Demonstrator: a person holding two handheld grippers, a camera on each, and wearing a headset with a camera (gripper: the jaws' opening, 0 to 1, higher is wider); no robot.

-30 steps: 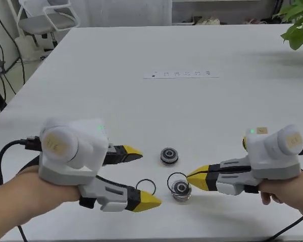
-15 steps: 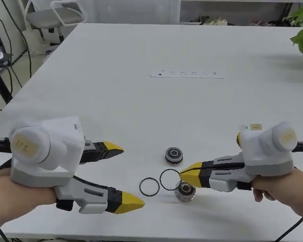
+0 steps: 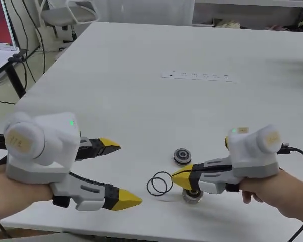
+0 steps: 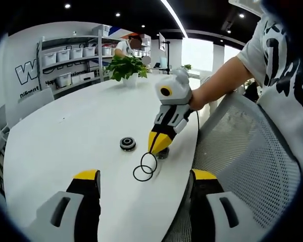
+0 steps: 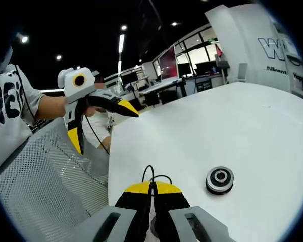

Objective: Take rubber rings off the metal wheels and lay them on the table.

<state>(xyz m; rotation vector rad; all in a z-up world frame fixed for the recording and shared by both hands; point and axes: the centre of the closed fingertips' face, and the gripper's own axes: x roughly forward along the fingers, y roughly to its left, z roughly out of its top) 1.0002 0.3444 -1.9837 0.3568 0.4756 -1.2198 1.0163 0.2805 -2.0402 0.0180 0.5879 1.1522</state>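
The right gripper (image 3: 175, 176), jaws pressed together on a rubber ring (image 3: 160, 174) low over the table (image 3: 141, 101) beside the bare wheel (image 3: 192, 196), should set it flat before letting go, while the left gripper (image 3: 127, 173) hangs spread and empty nearby.

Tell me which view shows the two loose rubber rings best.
The head view: both rubber rings appear from above as overlapping loops on the table, at the right gripper's tip. The left gripper view shows them flattened and small. The right gripper view catches part of one loop beyond its shut jaws.
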